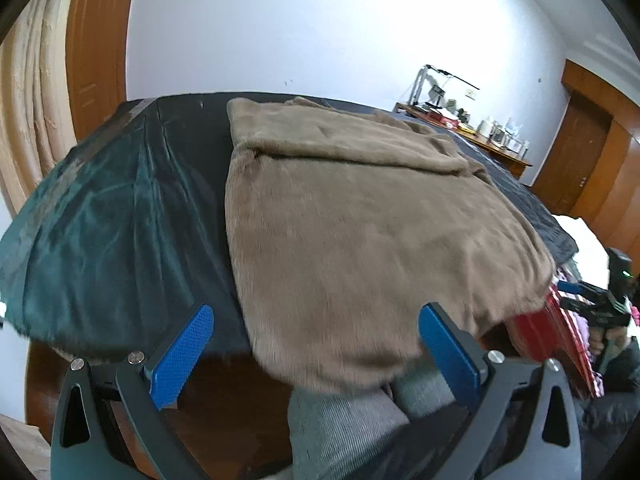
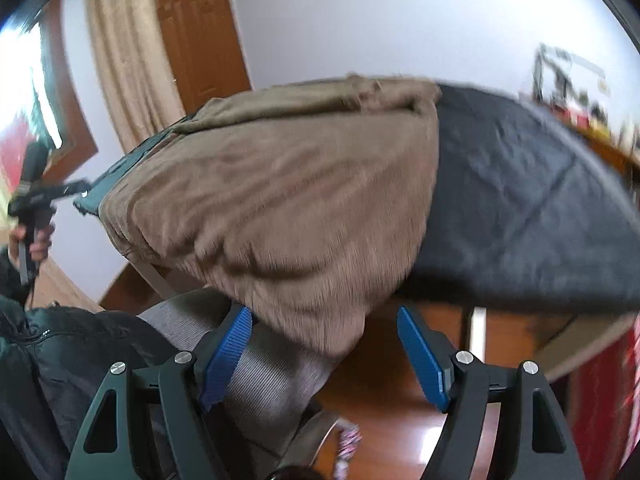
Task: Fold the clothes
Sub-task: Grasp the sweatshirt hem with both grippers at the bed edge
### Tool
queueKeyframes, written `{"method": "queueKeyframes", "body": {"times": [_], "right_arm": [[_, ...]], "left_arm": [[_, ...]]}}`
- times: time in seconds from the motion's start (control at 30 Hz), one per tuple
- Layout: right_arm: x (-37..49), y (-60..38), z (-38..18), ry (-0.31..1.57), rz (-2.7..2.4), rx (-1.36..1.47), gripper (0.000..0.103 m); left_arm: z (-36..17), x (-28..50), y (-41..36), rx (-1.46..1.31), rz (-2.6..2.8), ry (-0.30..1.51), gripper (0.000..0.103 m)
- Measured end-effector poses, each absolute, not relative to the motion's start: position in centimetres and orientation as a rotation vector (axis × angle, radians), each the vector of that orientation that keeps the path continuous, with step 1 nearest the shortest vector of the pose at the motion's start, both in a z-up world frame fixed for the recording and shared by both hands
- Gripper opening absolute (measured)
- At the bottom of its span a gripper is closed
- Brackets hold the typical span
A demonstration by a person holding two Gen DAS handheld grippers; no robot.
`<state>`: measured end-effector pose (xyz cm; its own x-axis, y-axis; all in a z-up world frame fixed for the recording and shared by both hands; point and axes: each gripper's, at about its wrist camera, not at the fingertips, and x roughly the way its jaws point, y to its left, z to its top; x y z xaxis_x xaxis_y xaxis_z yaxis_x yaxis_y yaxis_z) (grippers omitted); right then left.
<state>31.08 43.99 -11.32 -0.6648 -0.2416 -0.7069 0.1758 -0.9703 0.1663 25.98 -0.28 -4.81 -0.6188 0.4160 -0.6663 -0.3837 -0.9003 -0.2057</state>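
1. Left gripper [image 1: 316,356]: jaws spread wide, nothing between the blue pads [image 1: 182,354]; the near hem of the brown fleece garment [image 1: 360,232] hangs just beyond the fingertips, with no contact visible.
2. Right gripper [image 2: 324,354]: jaws spread wide, nothing clamped; the drooping corner of the garment [image 2: 288,216] hangs near the left pad [image 2: 226,356]; whether it touches cannot be told because of blur.
3. Garment position: spread on the dark bedcover [image 1: 120,216], partly folded, with a folded-over band across its far part; its near edge overhangs the side of the bed.
4. Below the overhang: the person's grey ribbed trouser leg [image 2: 256,376]; beneath it, wooden floor [image 2: 388,392].
5. Periphery: each camera shows the opposite gripper held in a hand [image 2: 34,236] at the frame edge; beige curtain [image 2: 120,60] and white wall [image 1: 320,20] behind the bed; a cluttered wooden sideboard [image 1: 492,140] against that wall.
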Motion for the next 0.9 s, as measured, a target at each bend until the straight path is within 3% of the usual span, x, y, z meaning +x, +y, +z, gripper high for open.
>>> {"method": "queueKeyframes", "body": {"times": [0.33,0.57,0.8,0.9], "right_arm": [[28.6,47.2,-14.4,-0.564,-2.534,1.231,0.077],[27.1,47.2,-14.6,-0.596,-2.504,1.234,0.077],[25.9,45.3,-14.1,-0.504,-2.505,1.198,0.077],[25.7,44.5,-14.0,-0.442,-2.521,1.182,0.055]], "left_arm": [[-9.4,26.5,-1.4,-1.119,2.305,-0.091,0.103],[-12.4,24.1,-0.3,-1.171,2.160,-0.171,0.103],[-13.9,22.6,2.6,-1.219,2.067,-0.191,0.103],[-14.0,22.5,3.5,-1.214,2.036,-0.201,0.103]]}}
